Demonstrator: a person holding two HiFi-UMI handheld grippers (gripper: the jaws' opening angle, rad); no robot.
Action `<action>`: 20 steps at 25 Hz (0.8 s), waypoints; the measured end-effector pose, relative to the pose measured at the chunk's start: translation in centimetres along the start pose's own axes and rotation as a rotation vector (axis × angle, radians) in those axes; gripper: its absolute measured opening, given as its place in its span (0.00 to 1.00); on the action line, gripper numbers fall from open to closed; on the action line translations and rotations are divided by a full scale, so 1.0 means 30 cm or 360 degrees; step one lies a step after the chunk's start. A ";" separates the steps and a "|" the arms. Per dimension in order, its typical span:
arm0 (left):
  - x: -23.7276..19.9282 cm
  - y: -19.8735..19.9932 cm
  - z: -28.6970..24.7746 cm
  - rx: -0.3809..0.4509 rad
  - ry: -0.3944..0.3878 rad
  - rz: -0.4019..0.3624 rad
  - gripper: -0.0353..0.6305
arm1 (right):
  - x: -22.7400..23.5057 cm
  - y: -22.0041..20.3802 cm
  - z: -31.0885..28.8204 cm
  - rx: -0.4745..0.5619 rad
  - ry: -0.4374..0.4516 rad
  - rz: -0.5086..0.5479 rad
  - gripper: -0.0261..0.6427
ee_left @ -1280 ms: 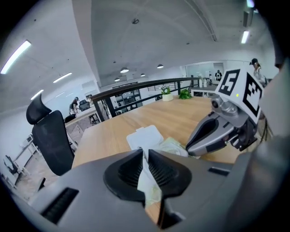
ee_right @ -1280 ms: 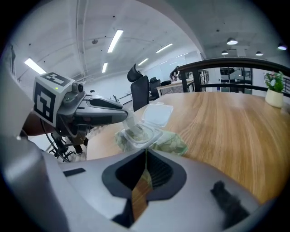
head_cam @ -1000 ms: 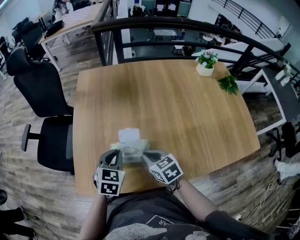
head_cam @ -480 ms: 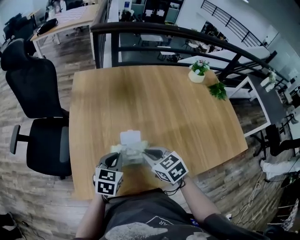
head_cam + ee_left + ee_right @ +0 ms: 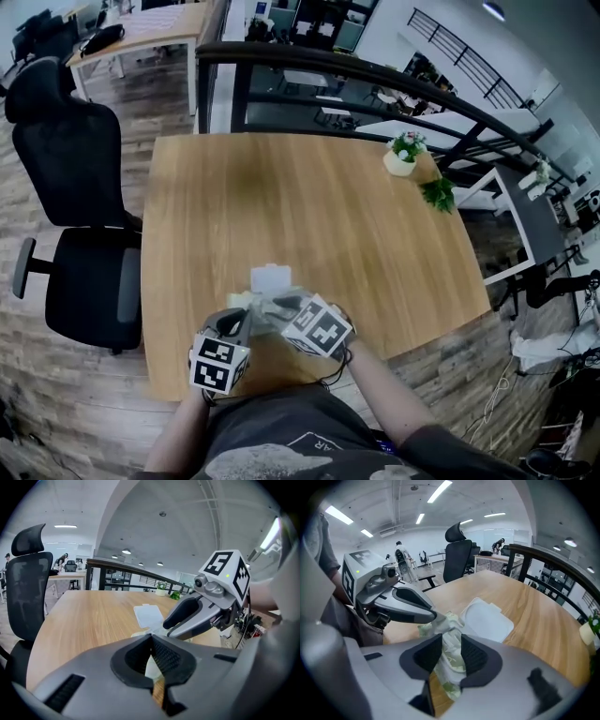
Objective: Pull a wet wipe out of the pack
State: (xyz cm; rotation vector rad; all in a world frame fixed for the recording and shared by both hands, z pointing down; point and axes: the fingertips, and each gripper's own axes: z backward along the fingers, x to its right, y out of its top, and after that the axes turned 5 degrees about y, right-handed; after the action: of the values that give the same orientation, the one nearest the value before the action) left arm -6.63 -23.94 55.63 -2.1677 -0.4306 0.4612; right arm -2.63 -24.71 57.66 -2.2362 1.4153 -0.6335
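A soft wet wipe pack (image 5: 265, 302) with a green print lies near the table's front edge, its white lid (image 5: 270, 277) flipped open away from me. My left gripper (image 5: 242, 315) is shut, and the right gripper view shows its tips (image 5: 431, 617) pinching the pack's near-left edge. The right gripper (image 5: 278, 306) hangs tilted down over the pack's top. Its pads (image 5: 474, 654) stand a little apart with crumpled white and green material (image 5: 450, 644) between them. Whether they press on it does not show. In the left gripper view its fingers (image 5: 187, 612) reach in beside the lid (image 5: 149, 615).
The wooden table (image 5: 309, 206) ends close to my body (image 5: 187, 380). A potted plant (image 5: 403, 157) and a green sprig (image 5: 438, 194) stand at the far right corner. A black office chair (image 5: 80, 178) is left of the table, and a dark railing (image 5: 309, 61) runs behind.
The right gripper has shifted left from the pack's right side to over its top, and its marker cube has rolled. The left gripper has stayed at the pack's near-left edge.
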 end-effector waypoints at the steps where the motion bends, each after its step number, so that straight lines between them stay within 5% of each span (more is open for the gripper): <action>1: -0.002 -0.003 0.000 0.0000 -0.0010 0.0001 0.07 | 0.002 0.002 -0.008 -0.0009 0.0004 0.0003 0.22; 20: -0.005 -0.026 -0.006 -0.0041 0.0027 -0.0004 0.07 | -0.026 -0.007 -0.075 -0.0088 0.0183 0.0064 0.10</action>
State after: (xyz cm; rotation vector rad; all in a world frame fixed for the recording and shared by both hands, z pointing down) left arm -6.79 -23.69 56.39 -2.1942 -0.4323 0.4378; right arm -4.09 -24.17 59.48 -2.2392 1.5471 -0.7279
